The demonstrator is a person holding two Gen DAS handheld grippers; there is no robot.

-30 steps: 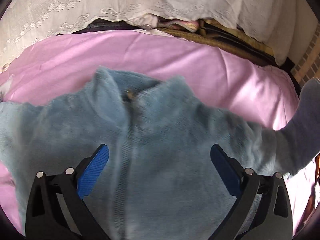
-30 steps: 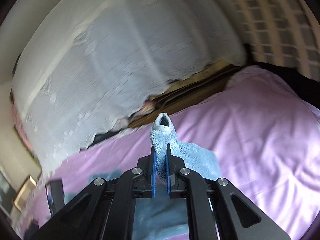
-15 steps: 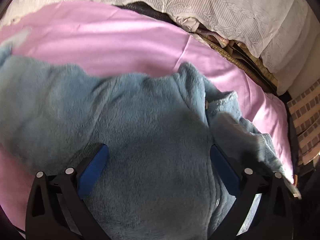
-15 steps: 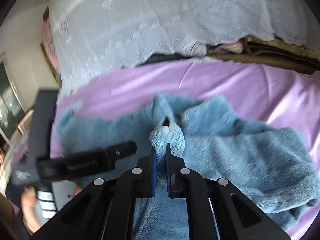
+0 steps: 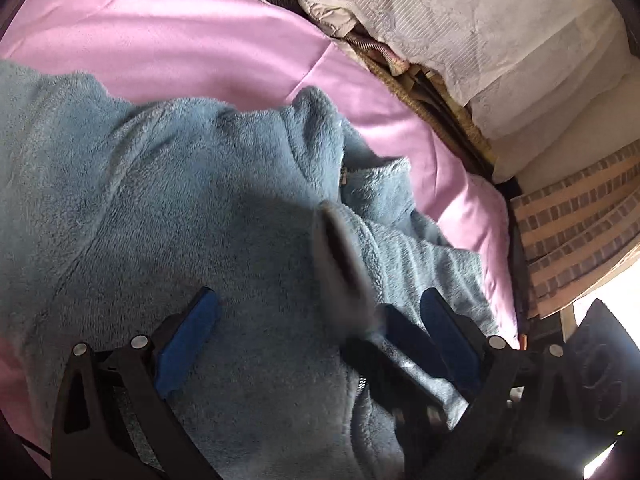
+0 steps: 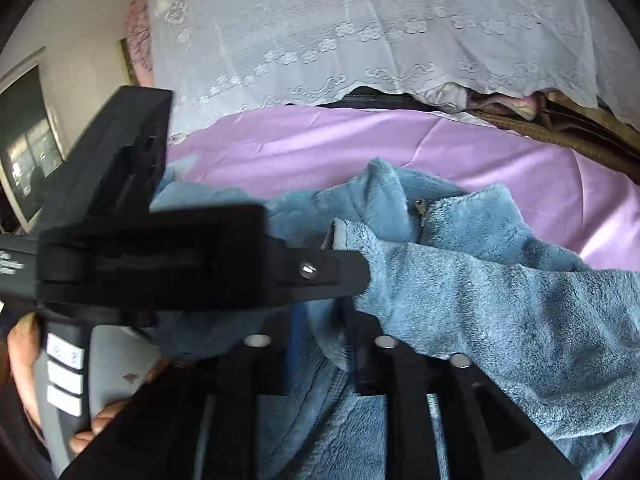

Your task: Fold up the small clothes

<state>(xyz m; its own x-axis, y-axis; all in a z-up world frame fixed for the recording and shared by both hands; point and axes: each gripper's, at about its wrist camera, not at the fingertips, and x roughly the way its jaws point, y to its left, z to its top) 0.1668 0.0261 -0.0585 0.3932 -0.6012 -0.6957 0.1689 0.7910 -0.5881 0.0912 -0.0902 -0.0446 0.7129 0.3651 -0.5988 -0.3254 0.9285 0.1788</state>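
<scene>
A blue fleece jacket (image 5: 168, 208) lies on the pink sheet (image 5: 180, 40), its zip pull (image 6: 419, 203) at the collar. One sleeve (image 6: 500, 304) is folded across the front, with its cuff (image 6: 340, 236) near the collar. My right gripper (image 6: 322, 332) hovers low over the jacket. Its jaws are opening, with fleece between them that the pads do not press. My left gripper (image 5: 320, 332) stands open over the jacket's body and holds nothing. Its black finger (image 6: 320, 272) crosses the right wrist view. The right gripper's fingers (image 5: 388, 364) reach in beside the left gripper's right pad.
A white lace cover (image 6: 360, 32) hangs over bedding at the far edge of the sheet, with brown folded fabric (image 5: 432, 108) below it. A brick-patterned surface (image 5: 576, 220) stands at the right. A person's hand (image 6: 24, 360) holds the left gripper's handle.
The right gripper carried the sleeve down from the air and across the jacket's front, then its jaws parted. The left gripper swung sideways over the jacket and stayed open.
</scene>
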